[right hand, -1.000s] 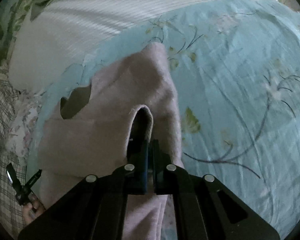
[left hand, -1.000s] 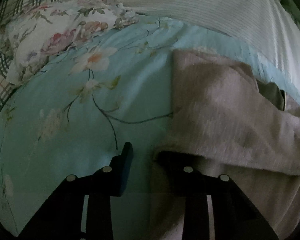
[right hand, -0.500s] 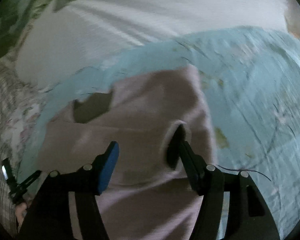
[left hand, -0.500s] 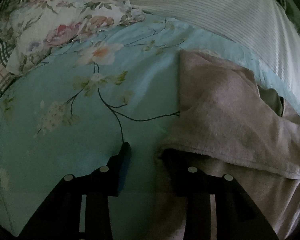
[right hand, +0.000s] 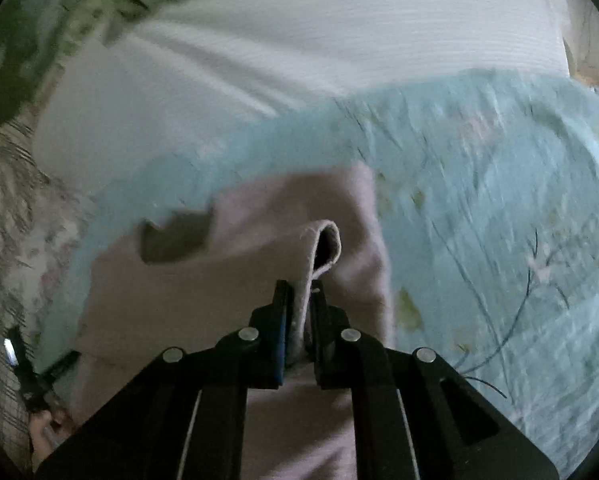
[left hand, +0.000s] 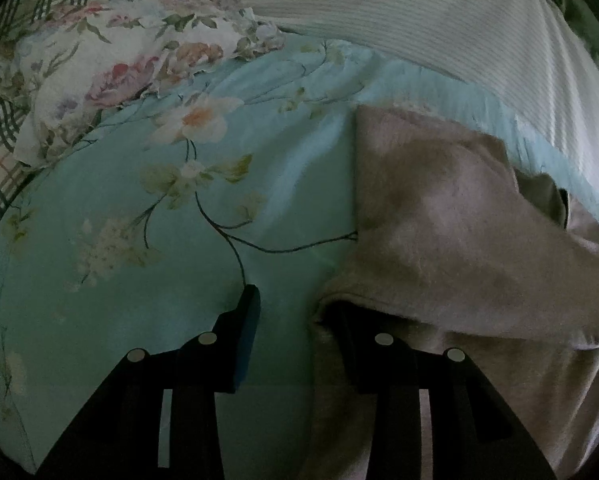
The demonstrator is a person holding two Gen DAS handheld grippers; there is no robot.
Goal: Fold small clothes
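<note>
Right tongs [right hand: 299, 292] clenched on a raised flap of a pinkish garment [right hand: 227, 304]; left tongs [left hand: 289, 308] spread apart at its other edge.

Garment lies part-folded on a teal floral sheet [left hand: 139, 280], w/ a white striped blanket [left hand: 419, 28] beyond and a floral pillow [left hand: 131, 64] at far left. Right jaws pinch the folded hem so it stands up as a loop, prob. to carry that layer over for the next fold. Left tongs: one finger rests bare on the sheet, the other is tucked under the garment's edge, nothing gripped, likely placed to catch that side. Right view is blurred.
</note>
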